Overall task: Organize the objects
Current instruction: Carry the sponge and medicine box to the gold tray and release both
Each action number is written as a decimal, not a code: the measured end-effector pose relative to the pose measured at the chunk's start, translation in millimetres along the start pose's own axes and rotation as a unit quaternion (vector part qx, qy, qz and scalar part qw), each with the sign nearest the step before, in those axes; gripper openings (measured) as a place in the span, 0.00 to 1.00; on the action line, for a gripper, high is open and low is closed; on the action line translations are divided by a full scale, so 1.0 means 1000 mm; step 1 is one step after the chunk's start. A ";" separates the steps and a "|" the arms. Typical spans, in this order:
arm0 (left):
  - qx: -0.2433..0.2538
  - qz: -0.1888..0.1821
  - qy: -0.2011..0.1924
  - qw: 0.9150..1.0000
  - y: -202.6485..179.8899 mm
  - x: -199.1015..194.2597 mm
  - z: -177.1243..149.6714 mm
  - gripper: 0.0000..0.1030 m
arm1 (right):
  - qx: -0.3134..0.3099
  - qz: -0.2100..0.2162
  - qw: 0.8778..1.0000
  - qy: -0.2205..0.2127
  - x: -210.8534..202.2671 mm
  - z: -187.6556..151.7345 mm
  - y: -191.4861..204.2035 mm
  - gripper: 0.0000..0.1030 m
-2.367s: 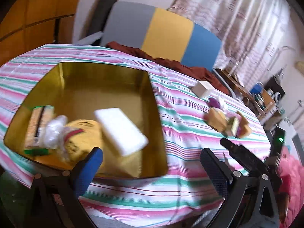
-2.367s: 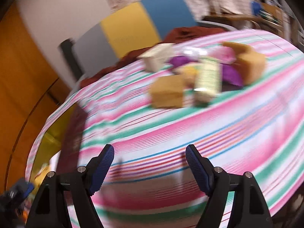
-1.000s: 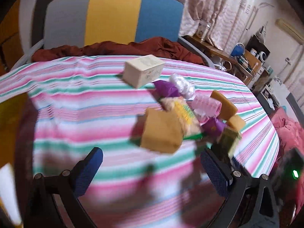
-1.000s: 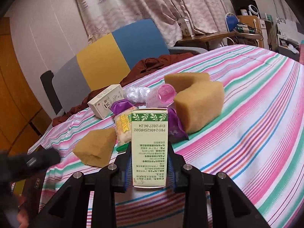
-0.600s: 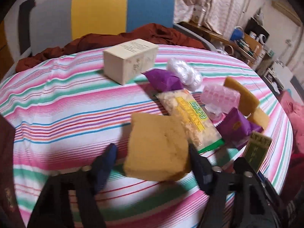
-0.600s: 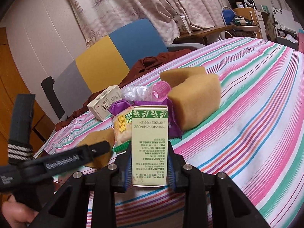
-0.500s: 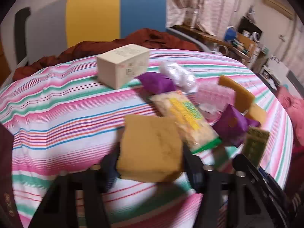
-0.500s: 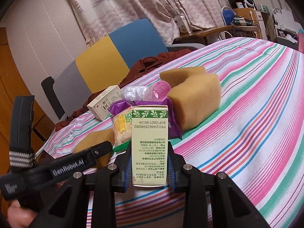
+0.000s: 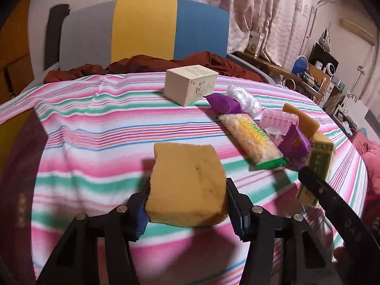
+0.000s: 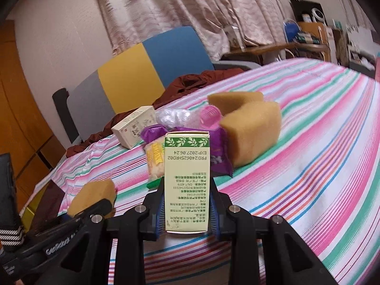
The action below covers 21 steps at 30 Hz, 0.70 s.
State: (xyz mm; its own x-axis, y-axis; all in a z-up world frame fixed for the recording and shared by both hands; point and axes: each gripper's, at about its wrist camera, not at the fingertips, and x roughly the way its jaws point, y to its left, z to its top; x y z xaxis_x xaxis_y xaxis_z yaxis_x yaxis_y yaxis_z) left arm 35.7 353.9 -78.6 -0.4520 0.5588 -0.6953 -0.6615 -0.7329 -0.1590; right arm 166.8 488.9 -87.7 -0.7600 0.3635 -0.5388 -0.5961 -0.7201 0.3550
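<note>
— Left gripper (image 9: 186,204) status?
— Clamped on a yellow sponge (image 9: 186,185), both blue pads pressing its sides, just above the striped tablecloth (image 9: 95,128).
— And the right gripper (image 10: 187,210)?
— Clenched around an upright green-and-cream carton (image 10: 187,180). Beyond it lie a cream box (image 10: 134,127), purple packets (image 10: 219,159) and a second sponge (image 10: 251,130).

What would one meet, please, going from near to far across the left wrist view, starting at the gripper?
left gripper → yellow sponge → snack packet → purple wrapper → cream box → brown cloth → chair back
</note>
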 end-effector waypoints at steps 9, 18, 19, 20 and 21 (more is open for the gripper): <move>-0.011 0.007 -0.025 1.000 0.014 -0.038 -0.031 0.55 | -0.166 0.000 0.986 -0.022 -0.008 -0.015 0.061 0.29; -0.055 -0.020 -0.065 0.996 0.054 -0.103 -0.024 0.55 | -0.206 -0.006 0.978 -0.014 -0.006 -0.023 0.075 0.29; -0.064 -0.018 -0.067 0.996 0.062 -0.108 -0.022 0.55 | -0.201 -0.007 0.980 -0.010 -0.004 -0.023 0.073 0.29; -0.077 -0.015 -0.068 0.995 0.075 -0.114 -0.020 0.55 | -0.195 -0.007 0.981 -0.005 -0.003 -0.024 0.071 0.29; -0.086 -0.015 -0.067 0.994 0.082 -0.116 -0.019 0.55 | -0.189 -0.006 0.982 0.000 -0.002 -0.025 0.068 0.29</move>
State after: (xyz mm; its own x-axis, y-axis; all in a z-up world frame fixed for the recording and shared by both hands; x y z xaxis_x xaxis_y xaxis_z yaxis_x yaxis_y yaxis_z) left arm 45.2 221.4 -24.4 -0.5172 0.6193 -0.5908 -0.5694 -0.7643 -0.3027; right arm 134.9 424.3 -81.6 -0.7531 0.3738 -0.5414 -0.4665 -0.8836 0.0389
